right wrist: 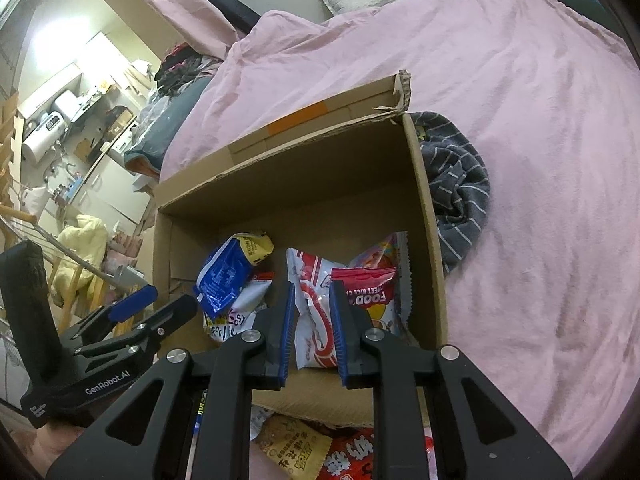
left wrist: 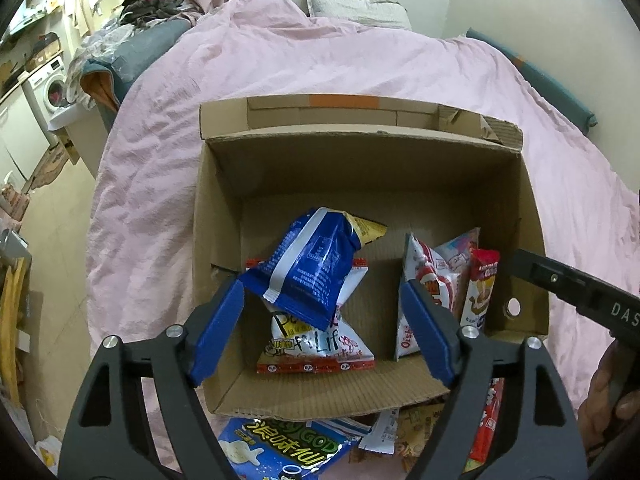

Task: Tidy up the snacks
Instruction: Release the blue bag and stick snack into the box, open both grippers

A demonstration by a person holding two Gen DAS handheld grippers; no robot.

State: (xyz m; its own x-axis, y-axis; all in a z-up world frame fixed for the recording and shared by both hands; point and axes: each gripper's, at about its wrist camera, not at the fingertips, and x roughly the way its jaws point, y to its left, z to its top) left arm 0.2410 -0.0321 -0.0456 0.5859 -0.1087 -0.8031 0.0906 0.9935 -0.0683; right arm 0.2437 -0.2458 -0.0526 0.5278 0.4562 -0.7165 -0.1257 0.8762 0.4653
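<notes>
Left gripper (left wrist: pixel 320 320) jaws standing apart over the cardboard box (left wrist: pixel 532 216), blue snack bag (left wrist: pixel 308 264) lying loose between them inside it. Right gripper (right wrist: pixel 313 330) jaws clamping the white-red packet (right wrist: pixel 310 300) in the box. Bags likely light, crinkly, slippery; pinch sealed edges.

Both wrist views above shared box (left wrist: pixel 532 240)

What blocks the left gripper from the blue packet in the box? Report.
Probably nothing: the left gripper is open above the box, and the blue packet lies topmost, between its fingers.
</notes>
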